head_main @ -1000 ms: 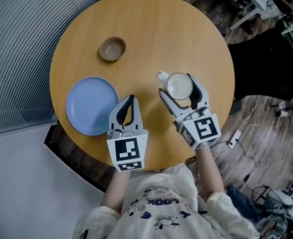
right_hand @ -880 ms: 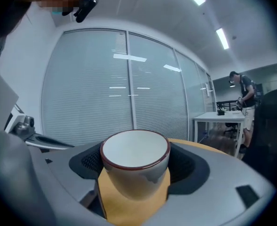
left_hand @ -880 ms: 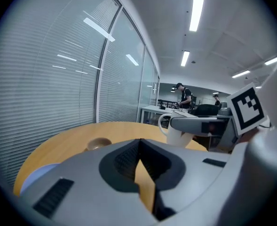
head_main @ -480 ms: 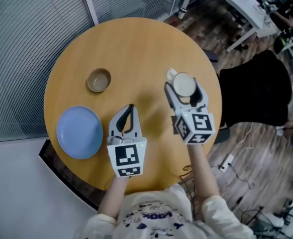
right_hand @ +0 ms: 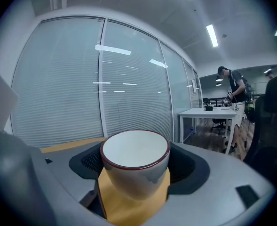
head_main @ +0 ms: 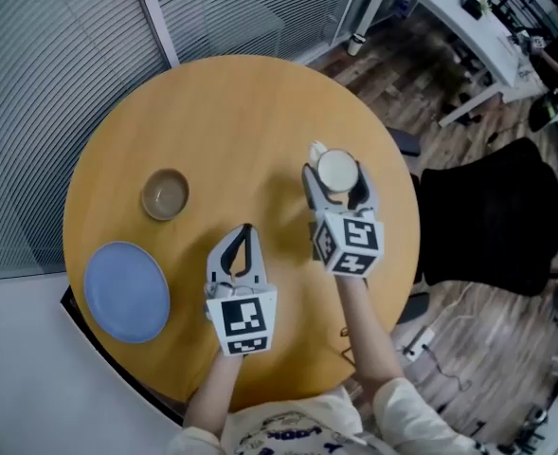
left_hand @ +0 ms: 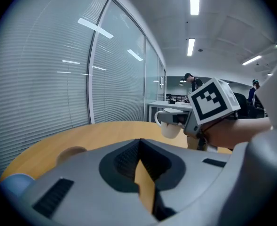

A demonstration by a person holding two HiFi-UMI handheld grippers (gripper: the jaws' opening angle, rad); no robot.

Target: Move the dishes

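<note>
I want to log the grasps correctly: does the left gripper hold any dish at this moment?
No, the left gripper is shut and nothing stands between its jaws.

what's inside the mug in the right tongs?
Nothing visible. From above, the mug in the right tongs shows only plain white interior. In the right gripper view the near rim hides its bottom.

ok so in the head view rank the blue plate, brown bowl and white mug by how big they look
1. blue plate, clearly largest
2. brown bowl and white mug look alike; the mug is held nearer the camera, so unranked
</note>
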